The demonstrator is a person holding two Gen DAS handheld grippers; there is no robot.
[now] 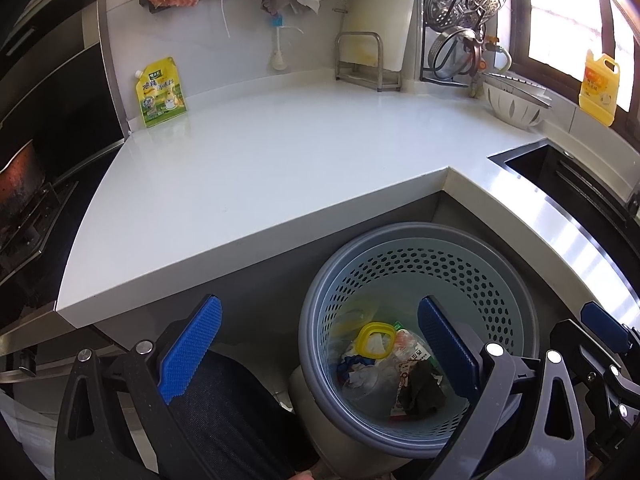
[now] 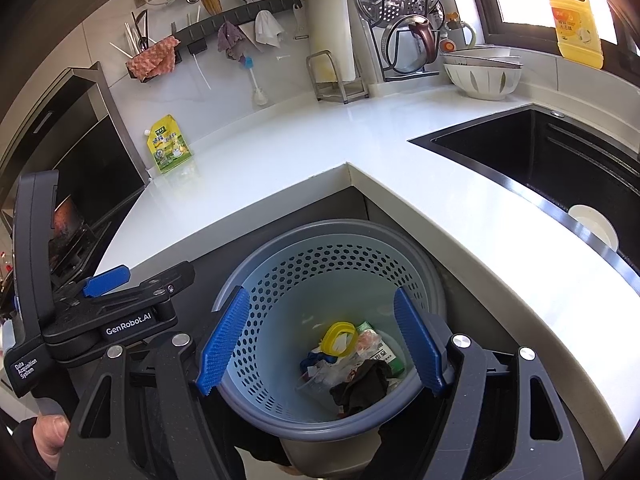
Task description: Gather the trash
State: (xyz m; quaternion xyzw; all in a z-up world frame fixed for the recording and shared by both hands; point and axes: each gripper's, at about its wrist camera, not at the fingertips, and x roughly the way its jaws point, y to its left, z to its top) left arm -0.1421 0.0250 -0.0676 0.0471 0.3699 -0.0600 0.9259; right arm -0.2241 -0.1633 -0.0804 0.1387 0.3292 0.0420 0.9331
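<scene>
Seemingly both grippers are hanging over the bin (image 1: 416, 320) on the floor below the tabletop (image 1: 260, 168), near the corner. The left gripper (image 1: 320, 344) and right gripper (image 2: 322, 344) are both holding their jaws spread, pinching nothing. Trash (image 2: 352, 368) is lying crumpled at the bin's bottom: wrappers, a yellow ring, dark scraps. Judging by this, dropping is finishing; only a green pouch (image 1: 162, 92) is standing far left, perhaps calling for a reach.
</scene>
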